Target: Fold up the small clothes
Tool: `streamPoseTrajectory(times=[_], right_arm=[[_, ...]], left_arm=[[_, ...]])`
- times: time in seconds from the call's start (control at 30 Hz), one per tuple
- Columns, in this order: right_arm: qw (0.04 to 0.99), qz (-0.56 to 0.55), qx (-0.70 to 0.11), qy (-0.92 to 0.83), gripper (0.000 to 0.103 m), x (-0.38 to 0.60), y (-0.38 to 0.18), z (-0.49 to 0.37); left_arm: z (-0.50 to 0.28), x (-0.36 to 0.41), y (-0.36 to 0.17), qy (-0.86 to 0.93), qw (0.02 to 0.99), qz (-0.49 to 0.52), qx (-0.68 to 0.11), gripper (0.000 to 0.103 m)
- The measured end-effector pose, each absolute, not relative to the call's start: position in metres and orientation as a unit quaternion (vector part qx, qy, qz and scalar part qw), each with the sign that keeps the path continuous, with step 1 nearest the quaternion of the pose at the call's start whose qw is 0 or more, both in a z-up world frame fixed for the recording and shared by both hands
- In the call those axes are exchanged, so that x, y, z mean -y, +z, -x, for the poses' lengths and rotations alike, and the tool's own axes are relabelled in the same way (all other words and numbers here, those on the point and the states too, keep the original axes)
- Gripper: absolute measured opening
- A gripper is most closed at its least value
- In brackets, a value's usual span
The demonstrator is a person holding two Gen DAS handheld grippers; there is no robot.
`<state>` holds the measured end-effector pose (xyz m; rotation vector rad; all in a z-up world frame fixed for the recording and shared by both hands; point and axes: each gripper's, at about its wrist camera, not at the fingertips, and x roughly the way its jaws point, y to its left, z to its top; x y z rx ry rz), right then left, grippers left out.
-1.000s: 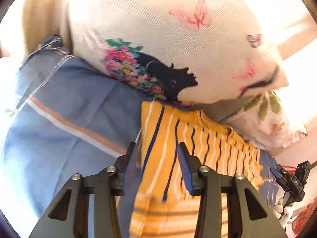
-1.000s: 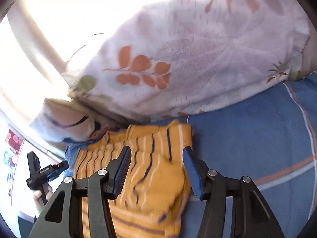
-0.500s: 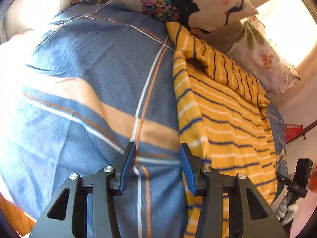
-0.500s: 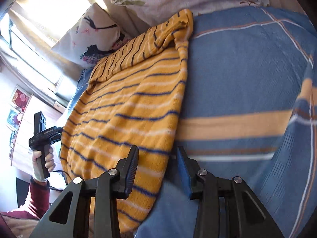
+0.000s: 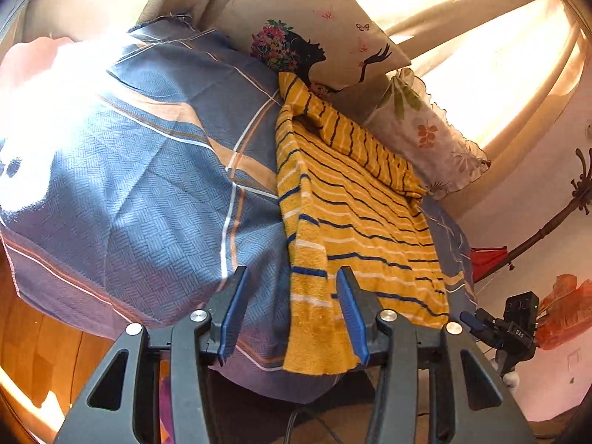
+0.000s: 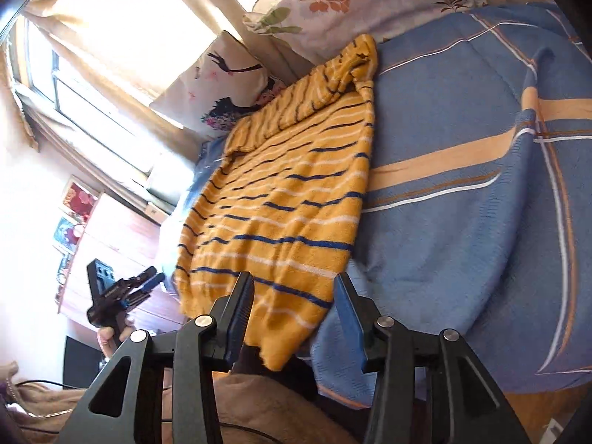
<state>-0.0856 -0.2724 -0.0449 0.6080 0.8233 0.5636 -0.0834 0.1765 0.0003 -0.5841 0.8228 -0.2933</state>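
Yellow striped towel (image 5: pixel 347 222) flat on blue bedspread (image 5: pixel 155 185), far end folded over; left gripper (image 5: pixel 292 314) and right gripper (image 6: pixel 292 314) both parted, jaws just widened, gripping nothing.

left claw (image 5: pixel 292 310) parted, right claw (image 6: pixel 294 309) parted

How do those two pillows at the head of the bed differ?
The silhouette pillow is beige, printed with a black woman's profile, flowers and butterflies; the leaf pillow is whitish with orange and green leaves. The leaf pillow has a frilled edge; the silhouette pillow's edge is plain. Both lean behind the yellow striped cloth.
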Motion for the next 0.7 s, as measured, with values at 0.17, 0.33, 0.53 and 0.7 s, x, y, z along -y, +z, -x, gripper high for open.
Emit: streamPoseTrajectory(times=[0.17,0.33,0.53,0.7], right_arm=[[0.832,-0.277,-0.419,0.234,0.051,0.253,-0.065,0.079],[0.812,-0.309,-0.422,0.259,0.060,0.251,-0.076,0.079],[0.791,-0.289,-0.438,0.314,0.060,0.210,-0.081,0.077],[0.794,-0.275,-0.446,0.307,0.059,0.192,-0.088,0.072]], left_arm=[[0.071,-0.152,-0.013,-0.137,0.857,0.277,-0.412,0.050],[0.067,-0.131,-0.031,-0.159,0.841,0.279,-0.436,0.051],[0.075,-0.114,-0.039,-0.173,0.834,0.274,-0.448,0.051],[0.075,-0.110,-0.049,-0.147,0.831,0.266,-0.466,0.029]])
